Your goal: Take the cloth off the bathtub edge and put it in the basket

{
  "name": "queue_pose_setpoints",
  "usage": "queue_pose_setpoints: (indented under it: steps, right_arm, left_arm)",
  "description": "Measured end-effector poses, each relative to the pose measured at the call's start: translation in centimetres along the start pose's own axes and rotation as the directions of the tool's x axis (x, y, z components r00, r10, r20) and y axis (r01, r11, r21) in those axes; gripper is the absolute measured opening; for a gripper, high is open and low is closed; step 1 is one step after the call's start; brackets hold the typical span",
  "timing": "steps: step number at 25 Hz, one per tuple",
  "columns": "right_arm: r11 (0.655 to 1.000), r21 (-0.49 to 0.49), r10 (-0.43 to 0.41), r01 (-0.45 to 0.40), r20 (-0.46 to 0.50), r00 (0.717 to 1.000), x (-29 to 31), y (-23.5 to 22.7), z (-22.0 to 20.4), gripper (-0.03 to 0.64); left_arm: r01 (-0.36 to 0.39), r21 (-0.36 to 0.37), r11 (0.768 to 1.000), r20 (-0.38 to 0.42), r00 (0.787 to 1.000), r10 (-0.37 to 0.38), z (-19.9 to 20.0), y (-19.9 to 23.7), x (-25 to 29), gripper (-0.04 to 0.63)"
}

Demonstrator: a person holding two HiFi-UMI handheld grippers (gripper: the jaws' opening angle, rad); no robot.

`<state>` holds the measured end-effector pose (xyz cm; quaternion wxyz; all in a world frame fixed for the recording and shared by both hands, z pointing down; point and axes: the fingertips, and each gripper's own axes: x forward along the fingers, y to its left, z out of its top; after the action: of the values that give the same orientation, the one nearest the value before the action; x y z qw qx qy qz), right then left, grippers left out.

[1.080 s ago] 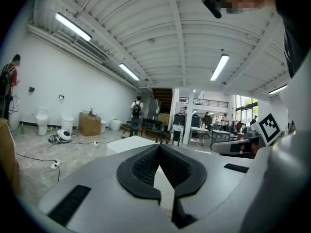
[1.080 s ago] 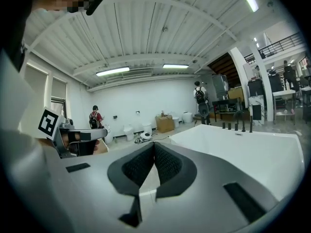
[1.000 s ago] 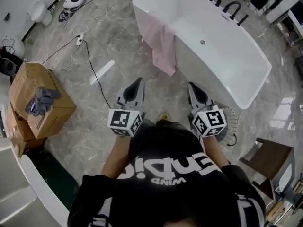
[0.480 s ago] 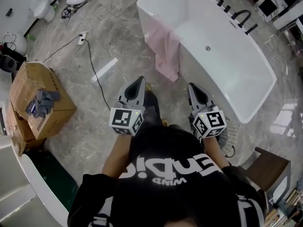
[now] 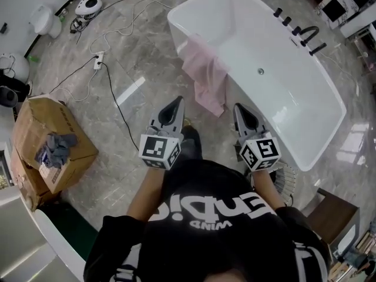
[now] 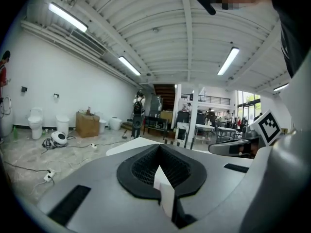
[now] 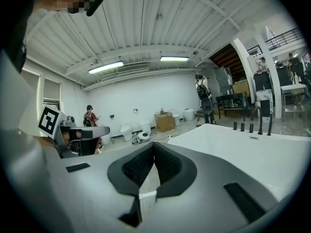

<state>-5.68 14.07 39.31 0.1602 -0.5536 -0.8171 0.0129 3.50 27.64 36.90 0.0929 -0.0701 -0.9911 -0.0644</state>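
The pink cloth [image 5: 205, 78] hung over the near edge of the white bathtub [image 5: 276, 107], trailing down its outer side toward the floor [image 5: 135, 57]. Just short of its lower end, the left hand-held gripper [image 5: 178, 100] and the right hand-held gripper [image 5: 238, 107] were side by side, both closed and empty. A wire basket [image 5: 286, 178] showed partly behind the right one.
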Motion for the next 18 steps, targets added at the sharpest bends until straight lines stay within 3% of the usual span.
queue_pose_setpoints:
  steps: [11, 18]
  right_arm:
    - [0.999, 0.010, -0.041, 0.041, 0.015, 0.999, 13.4, -1.2, 4.9, 0.014]
    - [0.998, -0.002, -0.068, 0.068, 0.018, 0.998, 18.2, -2.0, 6.9, 0.014]
  left_arm:
    - [0.098, 0.020, 0.995, -0.020, 0.995, -0.098, 4.0, 10.1, 10.1, 0.012]
    - [0.162, 0.034, 0.986, -0.018, 0.987, -0.162, 5.8, 12.9, 14.4, 0.012]
